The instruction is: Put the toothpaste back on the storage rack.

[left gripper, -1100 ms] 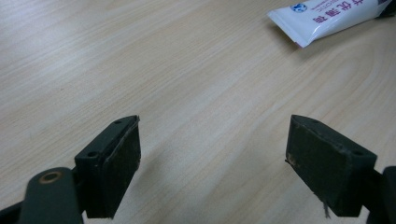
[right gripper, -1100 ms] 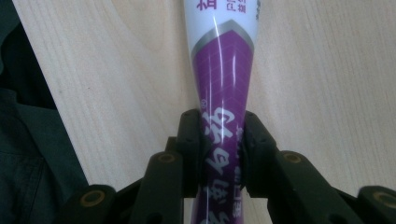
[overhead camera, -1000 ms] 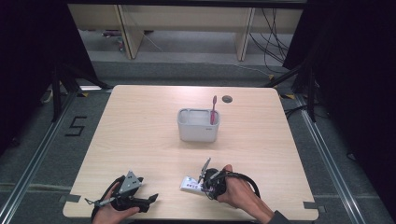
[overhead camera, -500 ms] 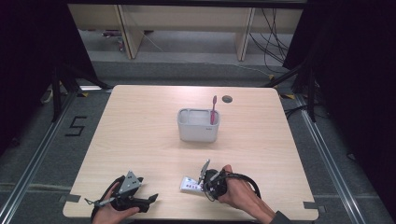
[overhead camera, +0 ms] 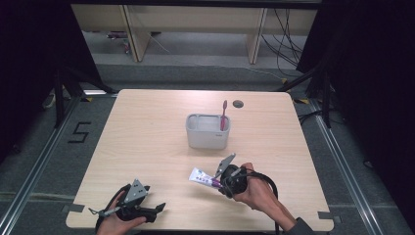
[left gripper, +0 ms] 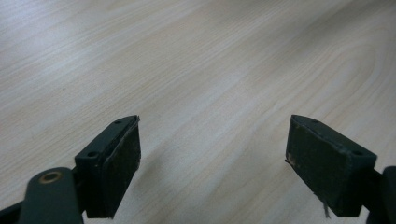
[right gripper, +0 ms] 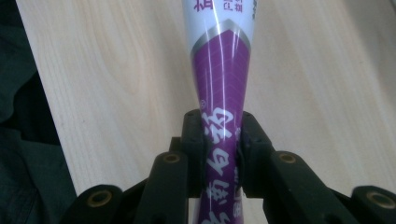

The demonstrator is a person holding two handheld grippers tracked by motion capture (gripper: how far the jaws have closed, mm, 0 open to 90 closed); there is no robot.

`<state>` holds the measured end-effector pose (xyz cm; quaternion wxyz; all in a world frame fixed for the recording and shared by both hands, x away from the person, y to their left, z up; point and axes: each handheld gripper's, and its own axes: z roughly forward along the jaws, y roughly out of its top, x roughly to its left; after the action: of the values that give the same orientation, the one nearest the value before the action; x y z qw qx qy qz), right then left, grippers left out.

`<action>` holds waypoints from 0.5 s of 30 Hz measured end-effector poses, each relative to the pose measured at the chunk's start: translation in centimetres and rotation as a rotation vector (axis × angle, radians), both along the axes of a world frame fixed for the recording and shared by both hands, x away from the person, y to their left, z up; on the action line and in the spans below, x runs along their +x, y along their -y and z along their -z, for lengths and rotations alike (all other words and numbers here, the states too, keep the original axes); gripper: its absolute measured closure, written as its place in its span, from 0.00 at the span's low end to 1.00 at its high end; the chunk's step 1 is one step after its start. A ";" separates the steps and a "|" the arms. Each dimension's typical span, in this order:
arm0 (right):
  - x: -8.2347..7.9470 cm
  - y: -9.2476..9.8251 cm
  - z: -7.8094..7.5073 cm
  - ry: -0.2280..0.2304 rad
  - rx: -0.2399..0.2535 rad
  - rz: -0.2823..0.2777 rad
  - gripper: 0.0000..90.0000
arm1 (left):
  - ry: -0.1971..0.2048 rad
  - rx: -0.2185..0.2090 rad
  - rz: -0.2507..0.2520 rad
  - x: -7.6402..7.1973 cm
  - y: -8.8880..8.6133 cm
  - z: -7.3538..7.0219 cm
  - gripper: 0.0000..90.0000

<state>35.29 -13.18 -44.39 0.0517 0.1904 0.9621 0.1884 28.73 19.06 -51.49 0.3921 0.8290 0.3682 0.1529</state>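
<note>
Left gripper (overhead camera: 159, 207) rests at the table's (overhead camera: 147, 137) near left edge, jaws spread wide over bare wood. Right gripper (right gripper: 219, 135), near centre-right, pinches a purple-and-white tube (right gripper: 219, 70) just above the table. Beyond it stands a grey cup (overhead camera: 207, 132) holding a toothbrush (overhead camera: 223, 113).

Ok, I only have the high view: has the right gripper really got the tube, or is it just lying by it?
Observer: Got it. In the right gripper view the right gripper has its jaws pinched on the tube's purple end.
Operator: And the left gripper, anything in it?
Observer: No. The left gripper has its jaws wide apart over bare table.
</note>
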 end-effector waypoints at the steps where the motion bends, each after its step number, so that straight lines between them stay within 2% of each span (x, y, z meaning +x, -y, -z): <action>1: 0.1 0.1 -0.1 0.008 0.011 0.003 0.85 | 0.001 -0.003 0.000 0.0 0.0 0.0 0.19; 6: 0.9 0.4 -0.8 0.021 0.065 0.027 0.85 | 0.003 -0.003 -0.003 0.0 0.0 0.0 0.19; 11: 1.7 0.7 -1.5 0.029 0.142 0.052 0.85 | 0.000 -0.001 0.000 0.0 0.0 0.0 0.19; 12: 2.0 0.8 -1.7 0.056 0.174 0.046 0.85 | 0.000 -0.003 -0.001 0.0 0.0 0.0 0.19; 13: 2.0 0.8 -1.9 0.050 0.184 0.070 0.85 | -0.002 -0.005 0.000 0.0 0.1 0.0 0.19; 14: 2.3 0.8 -2.1 0.072 0.221 0.059 0.85 | -0.004 -0.009 -0.004 0.0 0.1 0.1 0.19; 15: 2.3 0.8 -2.3 0.065 0.237 0.079 0.85 | -0.002 0.000 0.004 0.0 0.1 0.1 0.19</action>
<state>37.54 -14.01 -42.13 0.0672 0.2268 0.9227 0.3045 28.69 19.00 -51.55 0.3921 0.8300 0.3668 0.1512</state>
